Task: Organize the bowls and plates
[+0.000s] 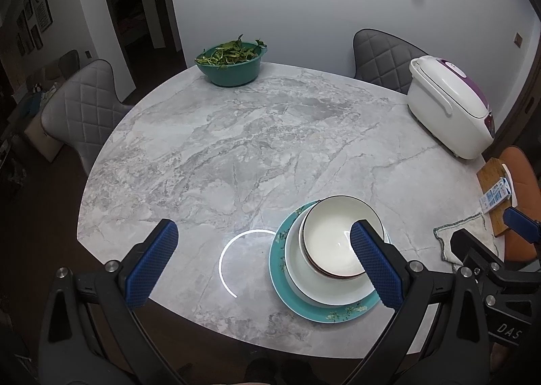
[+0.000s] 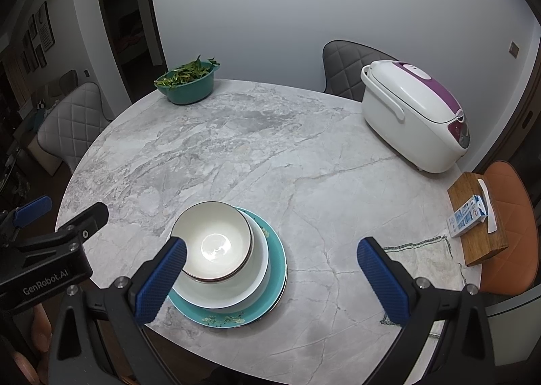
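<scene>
Both the left gripper (image 1: 263, 266) and right gripper (image 2: 270, 278) are hovering spread wide and empty over the near table (image 2: 270, 155) edge, flanking the white bowls (image 2: 216, 246), seemingly two nested, sitting stacked on the teal plate (image 2: 233, 317), rice cooker (image 2: 416, 114) standing beyond.

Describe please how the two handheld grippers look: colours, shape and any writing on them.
Both have black plastic frames with silver bolts and two blue fingers with a textured, dotted surface. The left gripper body shows white lettering "GenRobot.AI"; the right gripper body shows "DAS", cut off. No cables are visible.
</scene>
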`<action>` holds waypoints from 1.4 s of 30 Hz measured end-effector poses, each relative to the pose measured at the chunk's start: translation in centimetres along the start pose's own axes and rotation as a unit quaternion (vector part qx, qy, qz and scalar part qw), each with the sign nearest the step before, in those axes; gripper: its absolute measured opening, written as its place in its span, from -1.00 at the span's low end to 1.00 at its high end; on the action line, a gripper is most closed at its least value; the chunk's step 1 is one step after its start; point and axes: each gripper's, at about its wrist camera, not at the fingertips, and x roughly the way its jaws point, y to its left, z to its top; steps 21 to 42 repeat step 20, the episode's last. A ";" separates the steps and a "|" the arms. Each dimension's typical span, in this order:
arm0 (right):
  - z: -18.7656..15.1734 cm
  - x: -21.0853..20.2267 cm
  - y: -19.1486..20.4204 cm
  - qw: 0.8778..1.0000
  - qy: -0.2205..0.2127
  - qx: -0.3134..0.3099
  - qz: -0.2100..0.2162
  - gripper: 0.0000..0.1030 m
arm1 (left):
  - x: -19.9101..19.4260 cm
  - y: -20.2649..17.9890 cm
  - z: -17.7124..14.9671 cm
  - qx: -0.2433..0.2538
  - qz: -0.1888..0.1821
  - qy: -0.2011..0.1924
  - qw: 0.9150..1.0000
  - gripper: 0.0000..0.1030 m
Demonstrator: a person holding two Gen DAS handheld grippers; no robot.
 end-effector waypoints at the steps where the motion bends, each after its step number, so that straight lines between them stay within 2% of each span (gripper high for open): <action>1: 0.1 0.0 0.0 1.000 0.000 -0.001 0.000 1.00 | -0.1 0.0 0.0 0.001 0.000 -0.001 1.000 1.00; 4: 0.1 0.1 -0.1 1.000 0.000 -0.002 0.000 1.00 | -0.4 0.1 -0.1 0.000 0.002 -0.007 1.000 1.00; 8: 0.1 -0.1 0.0 1.000 0.000 0.000 0.000 1.00 | 0.1 0.4 -0.1 -0.009 -0.005 0.007 1.000 0.99; 20: 0.1 -0.2 0.2 1.000 -0.001 -0.003 -0.001 1.00 | -0.4 0.0 0.0 0.003 0.005 -0.009 1.000 1.00; 42: 0.1 -0.2 0.2 1.000 -0.001 -0.003 -0.001 1.00 | -0.4 0.0 0.0 0.003 0.005 -0.009 1.000 1.00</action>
